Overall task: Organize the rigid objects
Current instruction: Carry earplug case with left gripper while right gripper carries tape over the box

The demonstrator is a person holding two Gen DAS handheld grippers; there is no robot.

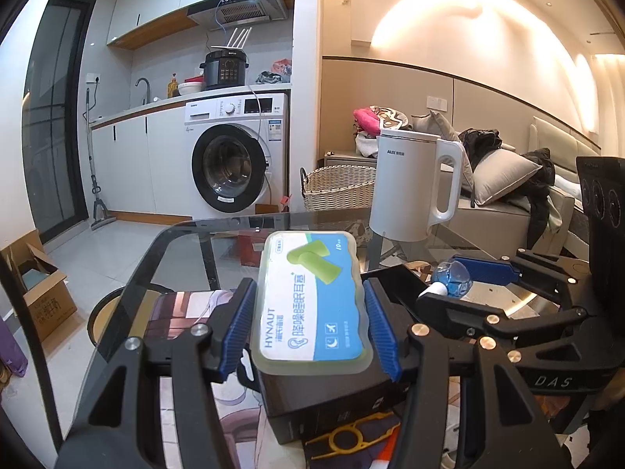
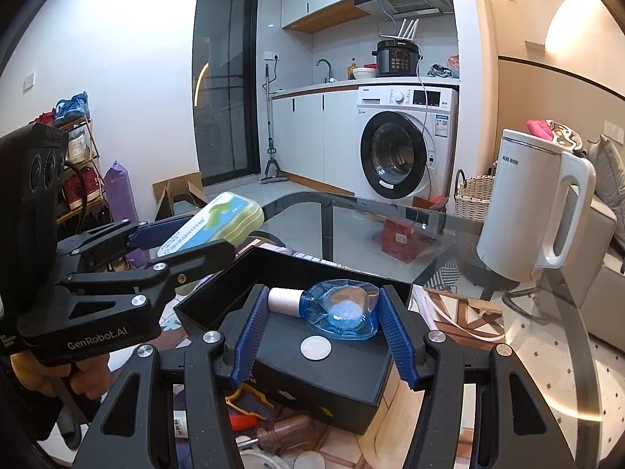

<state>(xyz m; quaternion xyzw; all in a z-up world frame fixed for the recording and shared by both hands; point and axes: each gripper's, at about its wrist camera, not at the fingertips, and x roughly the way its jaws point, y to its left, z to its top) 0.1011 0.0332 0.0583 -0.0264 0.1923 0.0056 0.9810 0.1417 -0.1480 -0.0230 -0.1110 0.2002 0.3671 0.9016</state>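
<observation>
Holding two things at once over the black box (image 2: 312, 355) is where this could get messy imo. Left gripper (image 1: 310, 312) is clamped on the earplug case (image 1: 312, 297), pads squeezing its long sides; the right gripper (image 2: 324, 312) pinches the little blue bottle (image 2: 340, 308), white cap pointing to 9 o'clock. Both hang just above the open box, which already has a coin (image 2: 315, 347) in it. That bottle is rounded and slick-looking, so I'd guess it could roll out of the pads. The white kettle (image 2: 535, 211) sits at 2 o'clock on the glass table (image 2: 547, 312), easy to bump when swinging away.
</observation>
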